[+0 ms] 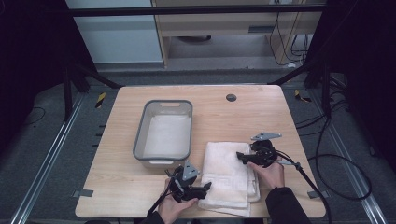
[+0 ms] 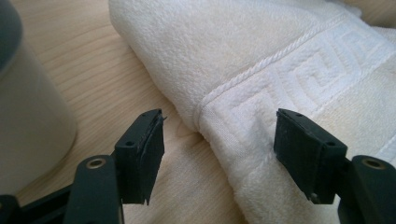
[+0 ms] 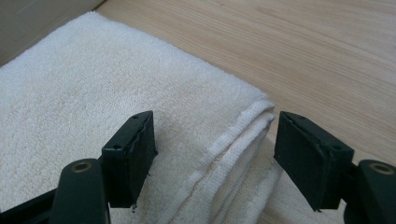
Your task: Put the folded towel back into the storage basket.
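Observation:
A folded white towel (image 1: 231,175) lies on the wooden table (image 1: 243,116) near its front edge, right of centre. My left gripper (image 1: 207,187) is at the towel's near left edge. In the left gripper view the gripper (image 2: 219,149) stands open, with the towel's (image 2: 261,56) patterned border and folded edge between the jaws, untouched by the pads. My right gripper (image 1: 240,156) is over the towel's right side. In the right gripper view it (image 3: 215,149) is open too, straddling the layered edge of the towel (image 3: 93,84) at its corner.
A grey plastic tub (image 1: 163,130) stands left of the towel, and its wall (image 2: 28,116) is close to my left gripper. A black round plug (image 1: 230,97) sits at the table's back. A cable (image 1: 303,175) trails right from my right gripper.

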Motion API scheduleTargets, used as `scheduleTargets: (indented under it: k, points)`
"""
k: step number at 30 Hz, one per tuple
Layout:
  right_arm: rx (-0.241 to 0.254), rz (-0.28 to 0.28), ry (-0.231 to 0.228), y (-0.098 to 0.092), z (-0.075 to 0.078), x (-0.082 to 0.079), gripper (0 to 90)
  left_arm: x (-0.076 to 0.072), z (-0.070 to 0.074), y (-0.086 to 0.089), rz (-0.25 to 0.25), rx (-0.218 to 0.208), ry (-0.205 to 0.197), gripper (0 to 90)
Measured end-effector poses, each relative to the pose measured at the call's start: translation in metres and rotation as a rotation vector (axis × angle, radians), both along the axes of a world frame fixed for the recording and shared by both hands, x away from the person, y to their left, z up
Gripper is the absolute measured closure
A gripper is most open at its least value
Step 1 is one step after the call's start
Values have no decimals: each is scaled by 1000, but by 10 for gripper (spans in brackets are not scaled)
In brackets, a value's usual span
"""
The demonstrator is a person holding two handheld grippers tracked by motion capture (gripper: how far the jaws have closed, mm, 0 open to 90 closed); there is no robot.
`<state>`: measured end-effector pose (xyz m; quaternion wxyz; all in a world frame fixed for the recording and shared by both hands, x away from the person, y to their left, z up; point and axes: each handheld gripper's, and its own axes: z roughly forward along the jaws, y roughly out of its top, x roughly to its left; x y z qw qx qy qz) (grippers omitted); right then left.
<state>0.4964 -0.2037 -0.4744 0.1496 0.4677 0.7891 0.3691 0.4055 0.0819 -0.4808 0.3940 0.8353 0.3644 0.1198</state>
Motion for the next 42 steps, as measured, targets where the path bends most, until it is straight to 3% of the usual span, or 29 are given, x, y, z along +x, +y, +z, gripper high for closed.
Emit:
scheduleTargets:
  k: [2,3,5,13,23,37,42]
  points:
    - [-2,0,4,0,-2,1,294,1,-2,-1,1,6,5,328]
    - [41,-10,9,-3,-6,0,308,1,-4,-2,1,6,9,329]
    - [61,-17,20,-5,-7,1,310,2,-7,-3,2,10,15,329]
    - [49,-24,50,-3,-12,2,335,6,-13,-5,0,4,56,356]
    - [75,-24,107,-2,-14,4,418,11,-16,-7,-3,-17,115,399]
    - [141,-25,164,-3,-11,6,645,10,-14,-8,-42,-50,155,622]
    - [159,-33,167,-3,-10,5,677,10,-13,-8,-44,-56,162,669]
